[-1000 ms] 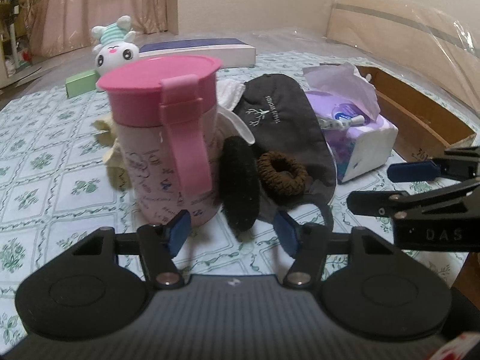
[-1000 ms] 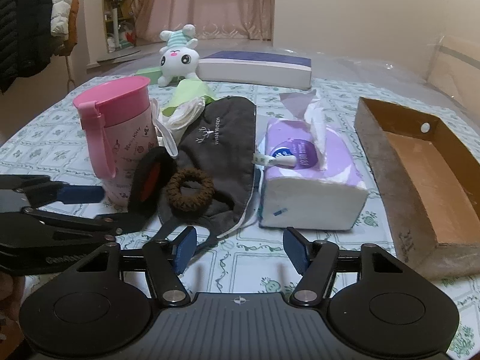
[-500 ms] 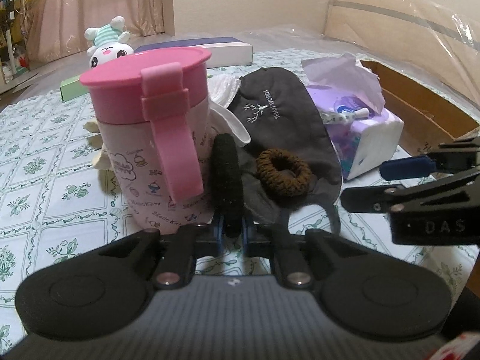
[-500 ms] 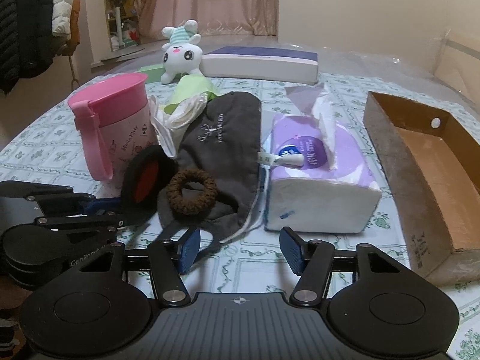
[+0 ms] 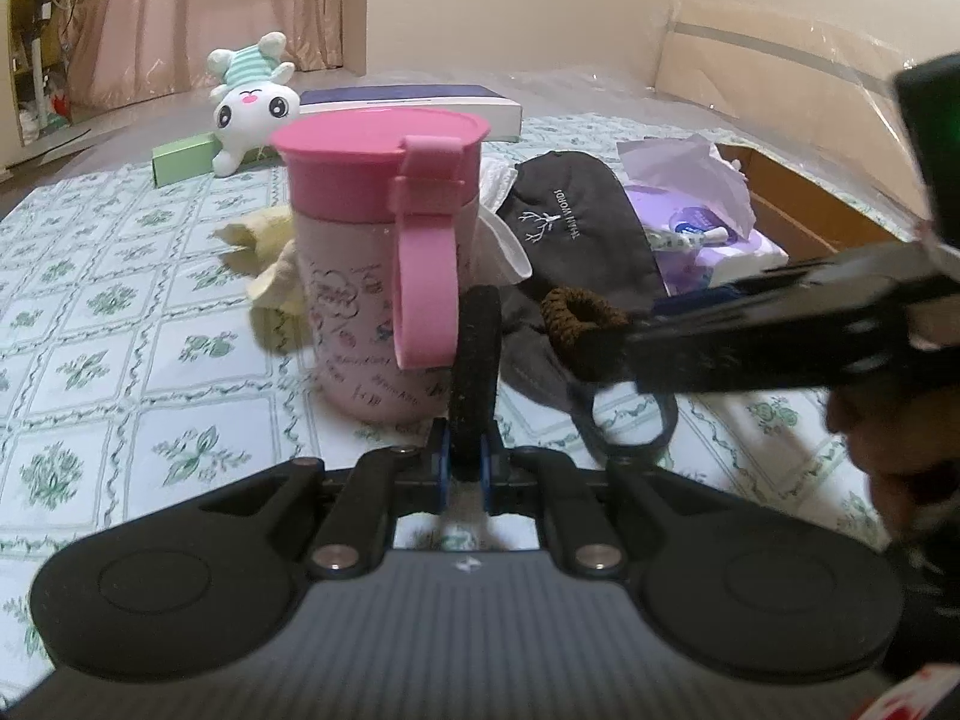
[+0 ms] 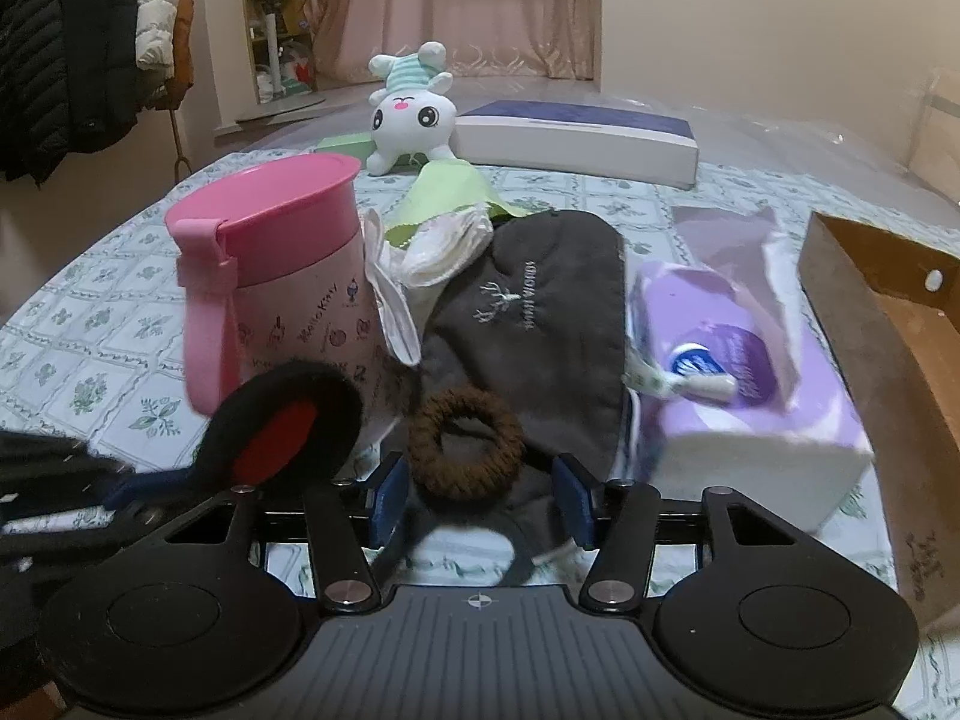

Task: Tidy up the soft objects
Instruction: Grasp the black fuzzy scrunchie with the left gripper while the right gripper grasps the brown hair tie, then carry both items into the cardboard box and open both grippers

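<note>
A black fuzzy hair ring [image 5: 474, 360] stands on edge in front of the pink cup [image 5: 372, 276], and my left gripper [image 5: 465, 474] is shut on its lower rim. The right wrist view shows the same ring [image 6: 336, 402] at lower left, red showing through its hole. A brown braided hair tie [image 6: 465, 453] lies on the grey eye mask [image 6: 540, 324]. My right gripper [image 6: 480, 498] has its blue pads [image 6: 387, 495] on either side of the tie, jaws closing, a gap left on both sides. In the left wrist view the right gripper [image 5: 648, 324] reaches in over the brown tie [image 5: 576, 318].
A purple tissue pack [image 6: 744, 384] sits right of the mask, and an open cardboard box [image 6: 888, 336] beyond it. A bunny plush [image 6: 414, 114], a long white and blue box [image 6: 576, 141], green cloth [image 6: 450, 192] and white cloth [image 6: 444, 240] lie behind. Yellow cloth [image 5: 264, 264] is left of the cup.
My left gripper went from open around the black ring to shut on it. My right gripper moved forward until the brown tie sits between its pads, and its jaws narrowed.
</note>
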Action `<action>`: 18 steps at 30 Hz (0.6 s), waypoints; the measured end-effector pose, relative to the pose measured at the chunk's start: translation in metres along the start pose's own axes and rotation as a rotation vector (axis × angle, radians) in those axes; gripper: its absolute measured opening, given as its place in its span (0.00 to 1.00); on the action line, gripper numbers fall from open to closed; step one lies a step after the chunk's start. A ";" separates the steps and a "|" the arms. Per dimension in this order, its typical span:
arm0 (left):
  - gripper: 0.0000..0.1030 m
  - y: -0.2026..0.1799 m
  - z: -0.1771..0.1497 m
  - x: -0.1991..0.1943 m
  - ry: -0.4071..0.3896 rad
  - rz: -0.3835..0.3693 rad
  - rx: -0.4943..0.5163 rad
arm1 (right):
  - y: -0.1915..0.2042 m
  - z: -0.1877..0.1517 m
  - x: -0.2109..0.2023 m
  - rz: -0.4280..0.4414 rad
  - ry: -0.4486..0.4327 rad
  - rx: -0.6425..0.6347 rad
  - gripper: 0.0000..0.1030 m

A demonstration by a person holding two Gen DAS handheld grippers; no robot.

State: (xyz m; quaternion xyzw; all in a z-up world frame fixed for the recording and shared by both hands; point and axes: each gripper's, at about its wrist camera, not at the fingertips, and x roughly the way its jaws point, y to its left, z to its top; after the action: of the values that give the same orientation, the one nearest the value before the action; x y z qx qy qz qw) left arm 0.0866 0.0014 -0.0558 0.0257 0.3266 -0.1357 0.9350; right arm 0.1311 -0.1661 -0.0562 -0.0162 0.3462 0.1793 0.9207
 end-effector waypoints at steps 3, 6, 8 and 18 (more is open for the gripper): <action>0.08 0.004 -0.004 -0.008 0.000 -0.010 -0.019 | 0.003 0.002 0.009 -0.005 0.011 -0.007 0.45; 0.08 0.005 -0.007 -0.012 0.003 -0.013 -0.027 | 0.004 0.003 0.014 -0.005 0.018 -0.010 0.38; 0.08 0.005 -0.009 -0.012 0.009 -0.016 -0.032 | 0.005 0.003 0.014 -0.010 0.014 -0.018 0.32; 0.08 0.004 -0.012 -0.018 0.011 -0.013 -0.045 | 0.007 -0.001 -0.007 -0.018 -0.014 -0.016 0.16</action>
State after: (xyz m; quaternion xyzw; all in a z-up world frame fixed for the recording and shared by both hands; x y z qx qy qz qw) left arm 0.0673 0.0109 -0.0542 0.0032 0.3349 -0.1339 0.9327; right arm 0.1230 -0.1623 -0.0515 -0.0256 0.3381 0.1741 0.9245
